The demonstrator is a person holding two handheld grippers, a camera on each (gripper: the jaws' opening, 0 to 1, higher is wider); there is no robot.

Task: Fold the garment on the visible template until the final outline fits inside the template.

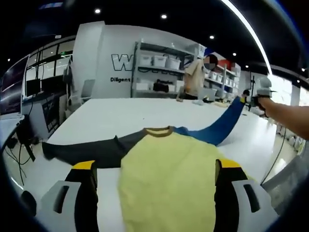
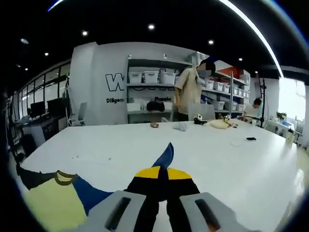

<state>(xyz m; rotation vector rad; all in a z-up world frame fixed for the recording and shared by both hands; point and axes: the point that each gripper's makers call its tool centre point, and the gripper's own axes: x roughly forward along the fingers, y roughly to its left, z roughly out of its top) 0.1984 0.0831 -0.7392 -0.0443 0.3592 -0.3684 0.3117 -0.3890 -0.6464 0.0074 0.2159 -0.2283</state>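
Right gripper view: fingers pinch blue sleeve.

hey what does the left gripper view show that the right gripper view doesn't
Left gripper view: the shirt's yellow body spread between the open left gripper, and the right gripper lifting the blue sleeve off the table.

Right gripper view: the right gripper's fingertips pinching the sleeve, and a phone.

Both: shirt, white table, shelves.
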